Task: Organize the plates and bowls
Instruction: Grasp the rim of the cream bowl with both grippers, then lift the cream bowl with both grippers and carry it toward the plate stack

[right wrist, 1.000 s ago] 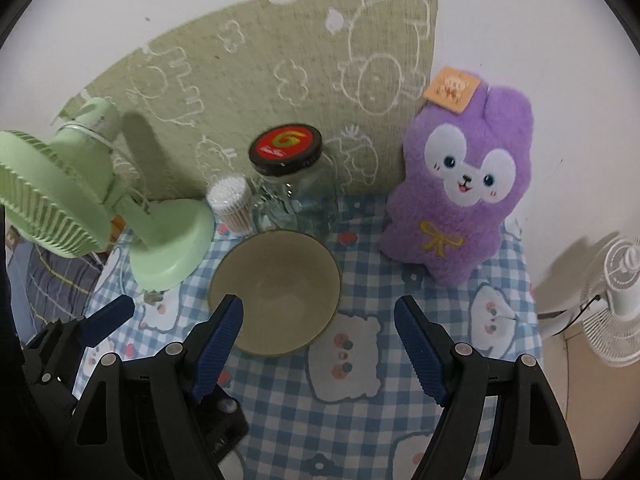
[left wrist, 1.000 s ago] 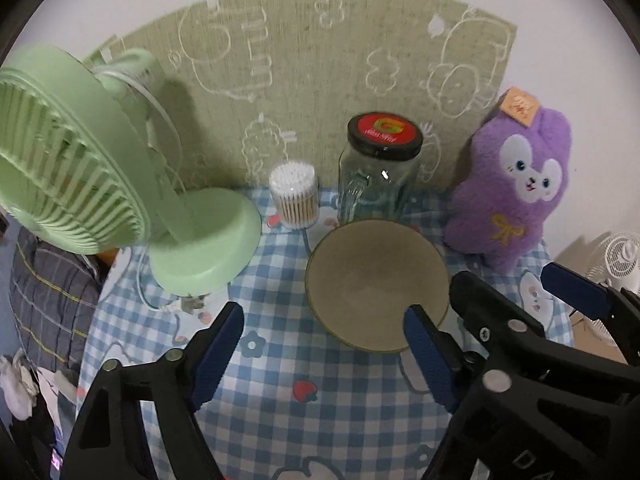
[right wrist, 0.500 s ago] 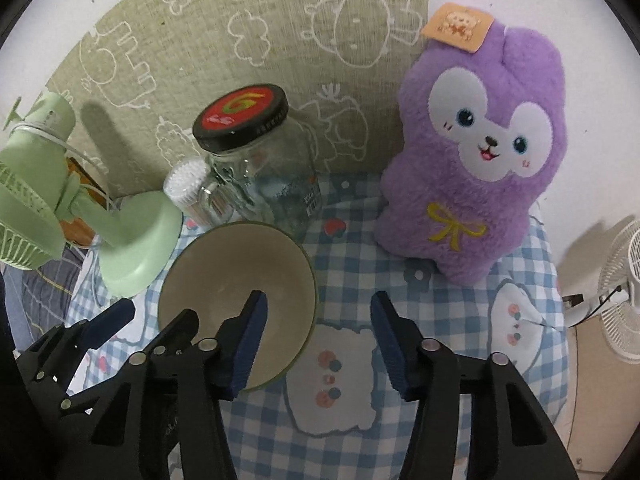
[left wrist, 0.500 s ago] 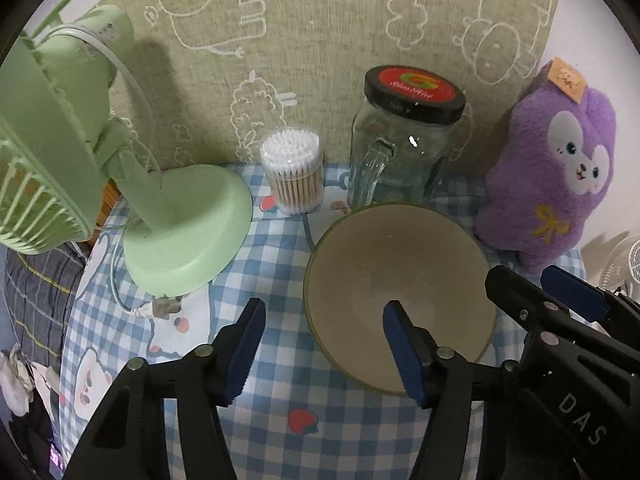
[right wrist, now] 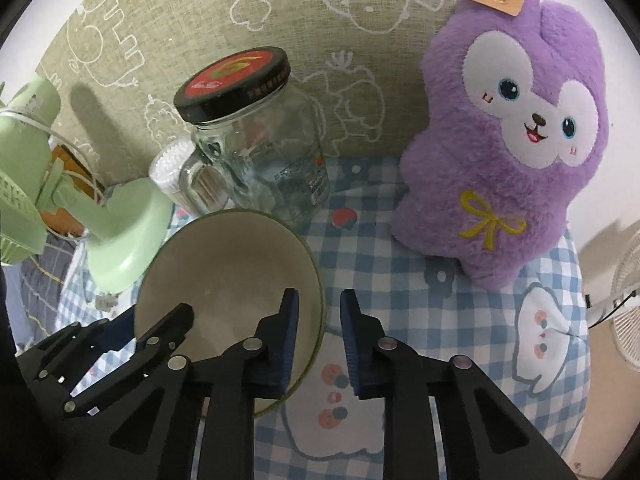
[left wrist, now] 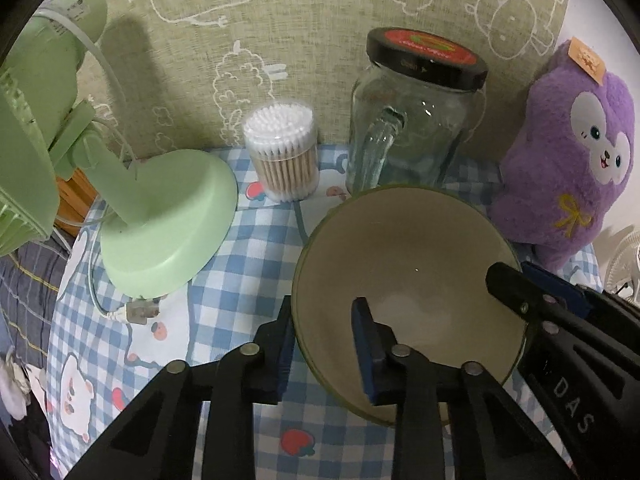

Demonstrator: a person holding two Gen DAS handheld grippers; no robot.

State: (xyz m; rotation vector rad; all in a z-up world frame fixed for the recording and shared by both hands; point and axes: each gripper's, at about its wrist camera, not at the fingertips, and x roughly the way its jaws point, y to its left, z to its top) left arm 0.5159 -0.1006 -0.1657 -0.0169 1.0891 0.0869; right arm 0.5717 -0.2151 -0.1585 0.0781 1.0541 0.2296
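A beige bowl (left wrist: 400, 260) with a green rim stands on the blue checked tablecloth (left wrist: 248, 264), in front of the glass jar. My left gripper (left wrist: 324, 340) straddles the bowl's left rim, one finger outside and one inside. Its jaws are closing, and a gap shows beside the inner pad. In the right wrist view the bowl (right wrist: 232, 268) lies left of centre. There my right gripper (right wrist: 320, 332) straddles the right rim with jaws closing and a little gap on each side. Each gripper also shows in the other's view: the right gripper (left wrist: 532, 300), the left gripper (right wrist: 160, 332).
Behind the bowl stand a glass jar (left wrist: 412, 120) with a black and red lid and a tub of cotton swabs (left wrist: 284, 152). A green desk fan (left wrist: 160, 232) stands on the left, a purple plush toy (right wrist: 512, 140) on the right. A white floor fan (right wrist: 624, 300) is beyond the table's right edge.
Both grippers have come down and forward onto the bowl. Their jaws have narrowed from wide open to a small gap, each now astride the rim.
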